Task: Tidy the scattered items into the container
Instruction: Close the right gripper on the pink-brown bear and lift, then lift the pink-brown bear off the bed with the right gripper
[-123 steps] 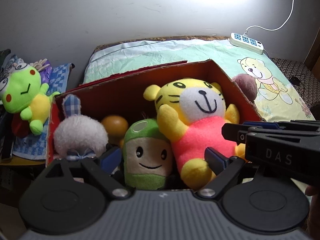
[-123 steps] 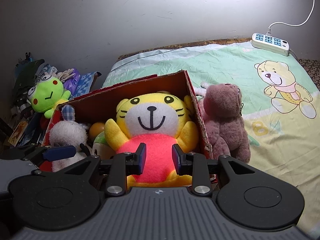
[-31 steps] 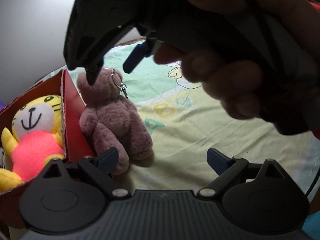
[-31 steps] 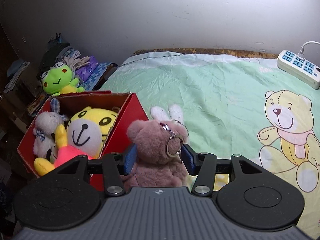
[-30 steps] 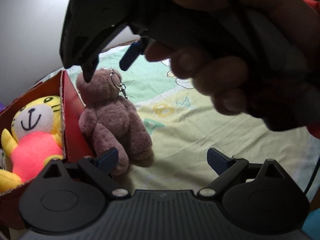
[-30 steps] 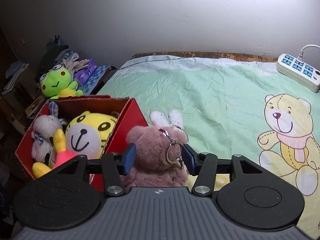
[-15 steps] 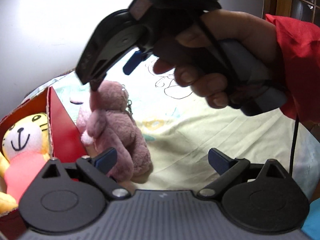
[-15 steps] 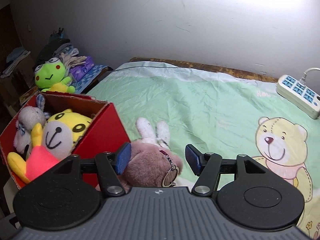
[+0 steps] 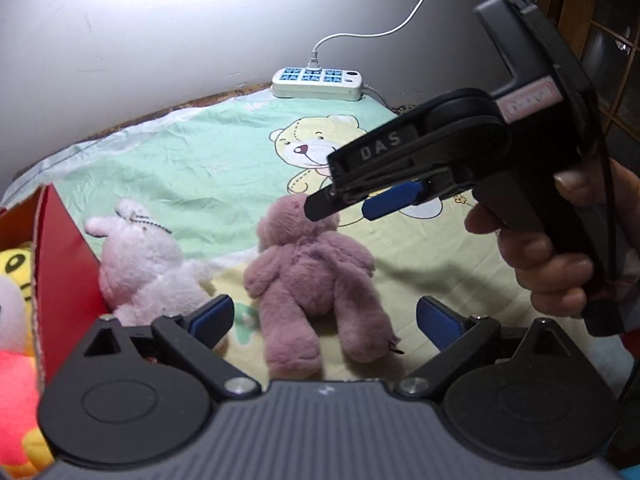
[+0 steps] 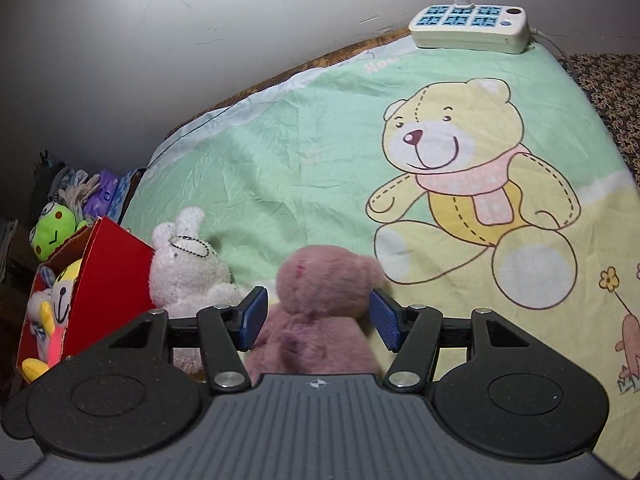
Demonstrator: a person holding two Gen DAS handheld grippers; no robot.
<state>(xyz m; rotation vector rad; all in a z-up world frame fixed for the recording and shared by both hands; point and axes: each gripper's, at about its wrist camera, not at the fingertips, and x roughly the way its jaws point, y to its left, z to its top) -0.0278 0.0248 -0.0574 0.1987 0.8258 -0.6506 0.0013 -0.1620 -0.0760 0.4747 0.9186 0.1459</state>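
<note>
A mauve teddy bear [image 9: 316,276] lies flat on the green sheet, a little right of the red box [image 9: 60,248]. Its head [image 10: 324,284] sits between the pads of my right gripper [image 10: 320,316], which stands open just clear of the fur. In the left wrist view a hand holds the right gripper [image 9: 342,210] over the bear's head. My left gripper [image 9: 324,320] is open, with the bear's legs between its fingers and untouched. A white bunny [image 9: 140,264] lies between the bear and the box. A yellow tiger plush [image 9: 12,272] is in the box.
A white power strip [image 10: 468,30] with its cord lies at the bed's far edge by the wall. A green frog plush [image 10: 54,232] sits on clutter behind the box. The sheet's printed bear [image 10: 460,160] covers the right side. A person's hand [image 9: 552,264] grips the right handle.
The right gripper has rolled, sunk and moved right, and its jaws have widened around the bear's head. The bear now lies away from the box, uncovering the white bunny. The left view swung right.
</note>
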